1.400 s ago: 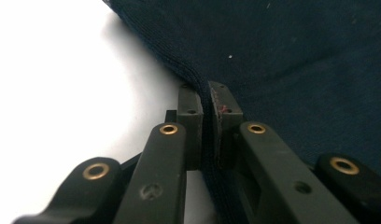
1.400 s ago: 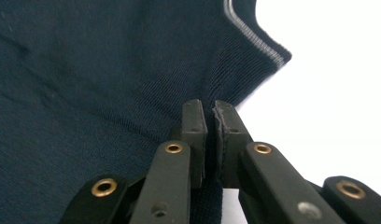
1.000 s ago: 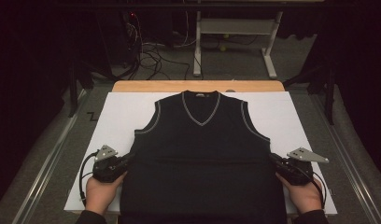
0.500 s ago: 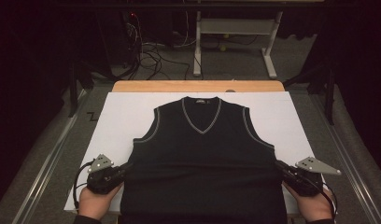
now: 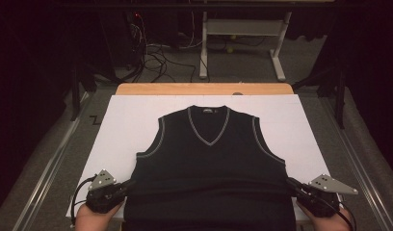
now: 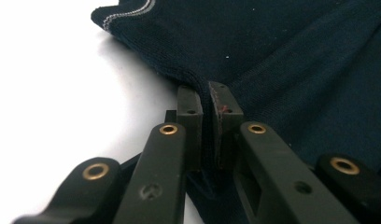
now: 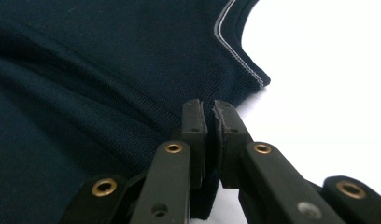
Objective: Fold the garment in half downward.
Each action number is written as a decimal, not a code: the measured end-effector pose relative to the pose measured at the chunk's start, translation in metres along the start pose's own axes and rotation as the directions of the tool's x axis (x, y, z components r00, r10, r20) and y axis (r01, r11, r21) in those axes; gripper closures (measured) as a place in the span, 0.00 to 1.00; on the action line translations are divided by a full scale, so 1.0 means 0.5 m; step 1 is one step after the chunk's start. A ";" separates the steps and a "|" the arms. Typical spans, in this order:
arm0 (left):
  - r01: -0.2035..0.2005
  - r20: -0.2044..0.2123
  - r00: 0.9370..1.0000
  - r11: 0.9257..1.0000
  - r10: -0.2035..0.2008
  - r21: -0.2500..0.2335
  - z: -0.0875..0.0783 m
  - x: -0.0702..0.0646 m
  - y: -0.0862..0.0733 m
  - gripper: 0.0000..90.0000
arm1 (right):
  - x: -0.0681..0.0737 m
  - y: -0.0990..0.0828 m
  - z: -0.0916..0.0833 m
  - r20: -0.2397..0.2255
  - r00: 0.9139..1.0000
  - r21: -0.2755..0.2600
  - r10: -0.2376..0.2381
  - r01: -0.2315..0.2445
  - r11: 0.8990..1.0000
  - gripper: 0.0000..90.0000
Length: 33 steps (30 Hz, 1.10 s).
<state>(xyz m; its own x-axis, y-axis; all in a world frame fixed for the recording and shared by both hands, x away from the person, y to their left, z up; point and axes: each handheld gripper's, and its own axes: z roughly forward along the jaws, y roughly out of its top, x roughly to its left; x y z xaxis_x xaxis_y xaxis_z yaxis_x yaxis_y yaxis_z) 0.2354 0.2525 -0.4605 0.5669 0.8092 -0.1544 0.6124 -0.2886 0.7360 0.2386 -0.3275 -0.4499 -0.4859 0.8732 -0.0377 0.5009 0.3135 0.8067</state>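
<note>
A dark navy sleeveless V-neck vest (image 5: 209, 163) with pale trim at the neck and armholes lies front-up on the white table sheet (image 5: 122, 120). Its lower part hangs over the near edge. My left gripper (image 5: 129, 184) is shut on the vest's left side seam below the armhole; in the left gripper view the knit edge (image 6: 188, 77) runs between the pads (image 6: 188, 105). My right gripper (image 5: 290, 183) is shut on the right side seam, and the right gripper view shows fabric (image 7: 109, 93) pinched between its pads (image 7: 194, 116). A taut fold runs across the vest between the two grips.
A wooden table edge (image 5: 204, 89) shows beyond the white sheet. Behind it stand a grey metal frame (image 5: 242, 33) and loose cables (image 5: 151, 53) on the floor. Metal rails (image 5: 55, 159) run along both sides of the table.
Both grippers have drawn back toward the near edge, pulling the vest with them. More bare white sheet now lies beyond the collar.
</note>
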 end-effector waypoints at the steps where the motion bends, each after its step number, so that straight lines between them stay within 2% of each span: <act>1: -0.002 0.003 1.000 1.000 0.002 0.000 -0.001 -0.001 -0.001 0.89 | 0.002 -0.002 -0.002 -0.001 1.000 0.002 0.002 -0.002 1.000 0.94; 9: -0.006 0.010 1.000 1.000 0.006 0.025 -0.009 -0.010 -0.014 0.89 | 0.005 -0.015 -0.014 -0.013 1.000 0.006 -0.010 0.010 1.000 0.94; 26: -0.014 0.039 0.999 0.999 0.013 0.036 -0.041 -0.021 -0.046 0.89 | 0.026 -0.049 -0.051 -0.046 0.999 0.019 -0.020 0.021 1.000 0.94; 33: -0.025 0.045 0.999 0.998 0.023 0.065 -0.036 -0.019 -0.053 0.89 | 0.031 -0.059 -0.051 -0.062 0.997 0.040 -0.035 0.038 0.998 0.94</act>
<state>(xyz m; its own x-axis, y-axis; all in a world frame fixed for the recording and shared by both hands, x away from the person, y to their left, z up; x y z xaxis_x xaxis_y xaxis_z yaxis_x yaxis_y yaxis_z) 0.2038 0.2614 -0.4668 0.6050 0.7784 -0.1675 0.6324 -0.3419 0.6951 0.1981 -0.3330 -0.4592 -0.5470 0.8366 -0.0294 0.5105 0.3612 0.7804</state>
